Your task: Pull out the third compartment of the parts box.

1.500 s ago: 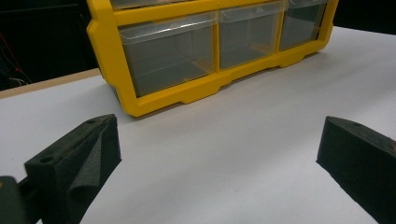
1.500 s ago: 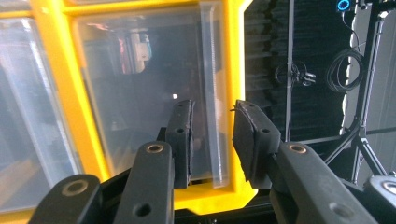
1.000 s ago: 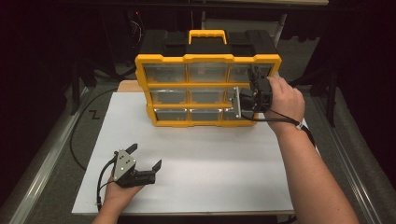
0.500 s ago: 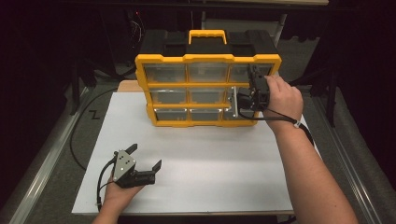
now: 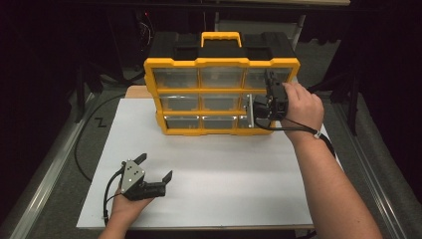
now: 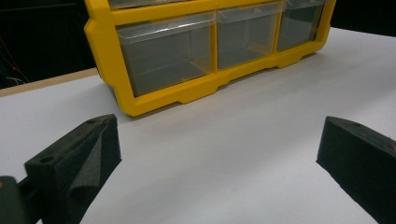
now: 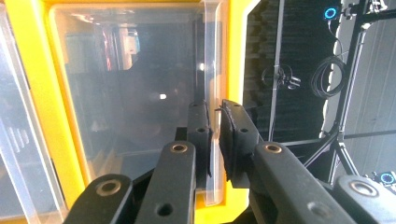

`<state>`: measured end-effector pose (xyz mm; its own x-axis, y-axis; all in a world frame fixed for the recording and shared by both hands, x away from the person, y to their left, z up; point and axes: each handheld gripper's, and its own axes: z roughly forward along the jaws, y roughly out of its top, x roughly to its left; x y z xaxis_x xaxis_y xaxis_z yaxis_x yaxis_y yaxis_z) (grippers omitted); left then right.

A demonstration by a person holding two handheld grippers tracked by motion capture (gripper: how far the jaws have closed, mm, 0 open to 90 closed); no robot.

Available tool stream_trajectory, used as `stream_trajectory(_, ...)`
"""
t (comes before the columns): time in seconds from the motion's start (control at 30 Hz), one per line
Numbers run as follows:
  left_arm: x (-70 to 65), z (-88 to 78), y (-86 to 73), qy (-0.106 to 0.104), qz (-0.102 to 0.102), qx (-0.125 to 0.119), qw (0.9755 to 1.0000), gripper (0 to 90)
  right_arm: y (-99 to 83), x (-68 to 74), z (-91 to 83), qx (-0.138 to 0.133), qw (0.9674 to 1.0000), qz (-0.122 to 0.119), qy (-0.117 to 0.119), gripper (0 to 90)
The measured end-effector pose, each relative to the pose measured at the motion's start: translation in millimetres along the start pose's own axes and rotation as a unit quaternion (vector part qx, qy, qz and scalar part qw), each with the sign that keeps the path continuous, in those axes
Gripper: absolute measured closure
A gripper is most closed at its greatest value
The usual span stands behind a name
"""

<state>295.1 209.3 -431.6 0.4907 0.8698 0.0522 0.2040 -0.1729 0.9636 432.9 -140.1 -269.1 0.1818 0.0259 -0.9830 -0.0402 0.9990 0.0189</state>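
My right gripper (image 7: 215,135) has just closed onto the clear drawer's (image 7: 140,93) lip in the yellow organiser (image 5: 221,97) at the surface's far edge; I can pull. My left gripper (image 5: 155,172) rests wide.

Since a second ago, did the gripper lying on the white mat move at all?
No. In the high view the left gripper sits at the same spot on the white mat, just as far from the yellow drawer box, jaws open.

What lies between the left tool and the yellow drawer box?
Bare white tabletop and nothing else. The high view shows the left tool standing apart from the box, and the left gripper view shows the same clear stretch before its open jaws.
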Motion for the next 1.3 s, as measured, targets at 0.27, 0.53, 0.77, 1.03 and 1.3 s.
stream_trajectory(0.27,-0.7,-0.3,0.1,-0.001,0.002,-0.001,1.0,0.5,-1.7,-2.4,-14.4,-0.006,1.0,0.003,-0.003,84.5)
stream_trajectory(0.53,-1.6,0.4,0.5,-0.002,0.003,0.0,1.0,0.5,-4.1,-4.9,-30.8,-0.012,0.9999,0.005,-0.003,84.4)
stream_trajectory(0.77,-1.0,0.1,0.6,0.0,0.002,-0.001,1.0,0.5,-4.3,-3.1,-34.3,-0.012,0.9999,0.003,-0.002,84.1)
stream_trajectory(1.03,-0.8,0.3,0.5,0.001,0.002,-0.001,1.0,0.5,-4.6,-6.0,-33.8,-0.017,0.9998,0.004,0.01,76.4)
stream_trajectory(1.3,-0.8,0.7,0.5,0.001,0.002,0.0,1.0,0.6,-6.7,-12.4,-32.8,-0.01,0.9994,0.005,0.032,67.7)
